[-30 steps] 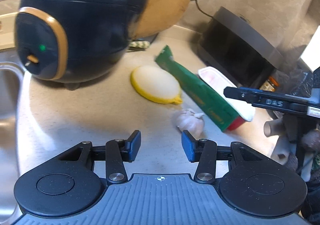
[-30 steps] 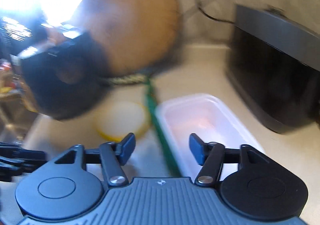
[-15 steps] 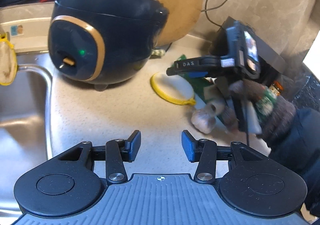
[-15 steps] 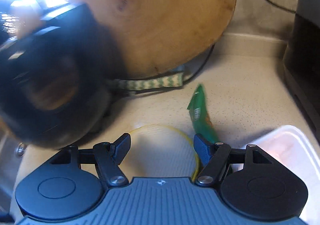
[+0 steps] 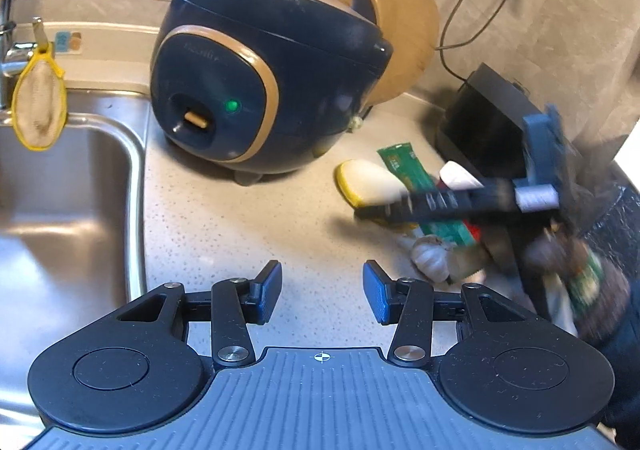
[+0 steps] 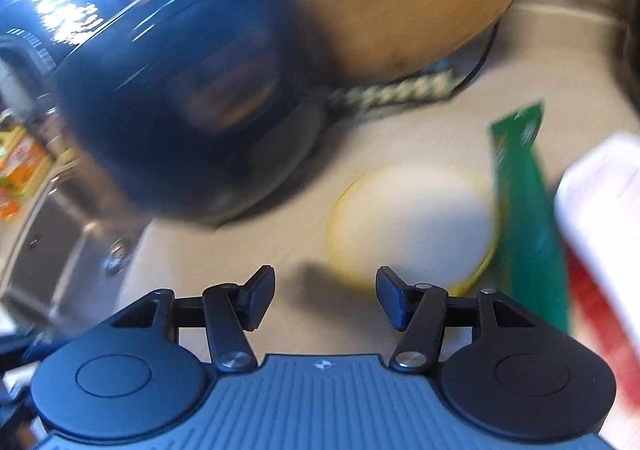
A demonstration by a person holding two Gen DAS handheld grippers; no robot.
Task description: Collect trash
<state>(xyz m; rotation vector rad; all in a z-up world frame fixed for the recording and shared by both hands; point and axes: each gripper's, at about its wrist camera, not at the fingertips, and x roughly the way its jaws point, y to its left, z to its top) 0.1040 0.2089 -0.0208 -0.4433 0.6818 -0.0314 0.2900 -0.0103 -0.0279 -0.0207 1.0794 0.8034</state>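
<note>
Nothing collected yet, by the look of it: green wrapper (image 5: 416, 178), yellow-rimmed lid (image 6: 412, 226) and white tray (image 6: 600, 202) all lay on the tabletop (image 5: 224, 218) beside the rice cooker (image 5: 256, 90). A garlic bulb (image 5: 430, 258) sat near them.

Left tool (image 5: 322, 296) hovered over bare tabletop, jaws parted, empty; the litter lay ahead and to its right, apart from it.

Right tool (image 6: 325, 296) jaws likewise apart, gripping nothing. Lid just ahead of its right finger, wrapper further right. View blurred; contact not discernible.
</note>
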